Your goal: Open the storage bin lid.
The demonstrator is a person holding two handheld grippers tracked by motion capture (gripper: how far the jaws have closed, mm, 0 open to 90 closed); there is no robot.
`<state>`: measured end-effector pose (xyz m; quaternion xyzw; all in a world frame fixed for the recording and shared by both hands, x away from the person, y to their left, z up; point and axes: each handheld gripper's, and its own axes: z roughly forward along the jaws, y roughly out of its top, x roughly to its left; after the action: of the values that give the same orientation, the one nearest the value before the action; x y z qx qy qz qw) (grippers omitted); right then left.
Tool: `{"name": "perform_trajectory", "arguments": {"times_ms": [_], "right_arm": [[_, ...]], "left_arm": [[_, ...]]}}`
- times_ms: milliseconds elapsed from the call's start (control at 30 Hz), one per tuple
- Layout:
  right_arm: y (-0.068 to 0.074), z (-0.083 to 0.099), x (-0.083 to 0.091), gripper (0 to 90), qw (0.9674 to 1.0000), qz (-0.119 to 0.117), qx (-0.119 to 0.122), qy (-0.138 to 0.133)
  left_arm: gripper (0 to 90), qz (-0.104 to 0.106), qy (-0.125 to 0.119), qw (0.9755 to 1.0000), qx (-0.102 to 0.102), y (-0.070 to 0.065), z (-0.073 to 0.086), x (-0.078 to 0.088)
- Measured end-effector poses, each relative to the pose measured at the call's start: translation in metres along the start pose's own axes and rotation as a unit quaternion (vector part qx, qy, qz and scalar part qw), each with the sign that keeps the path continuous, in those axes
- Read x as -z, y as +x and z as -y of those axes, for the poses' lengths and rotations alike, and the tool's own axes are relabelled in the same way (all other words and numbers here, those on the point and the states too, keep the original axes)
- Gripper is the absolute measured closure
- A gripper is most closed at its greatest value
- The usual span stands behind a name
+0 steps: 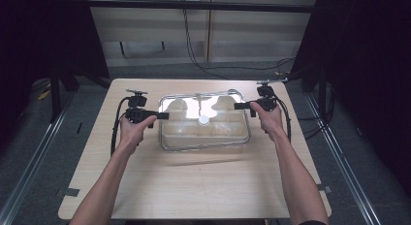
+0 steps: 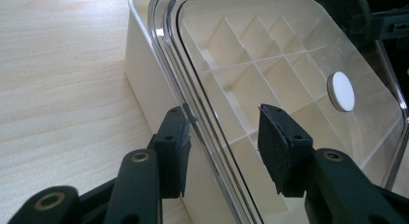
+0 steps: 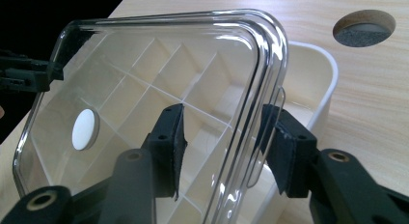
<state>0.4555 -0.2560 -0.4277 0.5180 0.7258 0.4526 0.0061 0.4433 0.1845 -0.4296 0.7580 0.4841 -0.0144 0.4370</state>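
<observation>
- Lid (image 1: 203,119) straddled at both ends above box (image 2: 144,84); left gripper (image 2: 224,147) and right gripper (image 3: 224,147) open, not pinching.
- Next I seat it squarely, judging alignment.

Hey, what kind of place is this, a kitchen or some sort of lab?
Most likely a lab or recording booth, not a kitchen: a bare wooden table stands between dark curtains, cables run across the grey floor, and hand-held grippers work a clear lid over a white divided box.

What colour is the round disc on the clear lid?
White. The disc on the lid shows best in the left gripper view.
</observation>
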Motion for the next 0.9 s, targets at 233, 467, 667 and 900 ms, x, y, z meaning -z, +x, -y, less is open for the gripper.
{"name": "perform_trajectory", "arguments": {"times_ms": [233,467,667,900], "right_arm": [[0.002,-0.002,0.008,58.6,0.9999,-0.01,-0.004,-0.007],[0.011,-0.002,0.014,60.4,0.9999,-0.002,-0.001,-0.012],[0.016,0.001,0.021,63.9,0.9997,-0.009,-0.002,-0.022],[0.023,0.004,0.029,66.8,0.9993,-0.012,-0.006,-0.034]], "left_arm": [[55.6,-0.001,-0.006,1.0,-0.002,-0.004,-0.003,0.003],[56.3,-0.001,-0.011,0.9999,-0.007,-0.005,-0.003,0.007],[58.1,0.001,-0.015,0.9998,-0.011,-0.007,-0.003,0.013],[60.5,0.009,-0.023,0.9996,-0.011,-0.008,0.0,0.019]]}}
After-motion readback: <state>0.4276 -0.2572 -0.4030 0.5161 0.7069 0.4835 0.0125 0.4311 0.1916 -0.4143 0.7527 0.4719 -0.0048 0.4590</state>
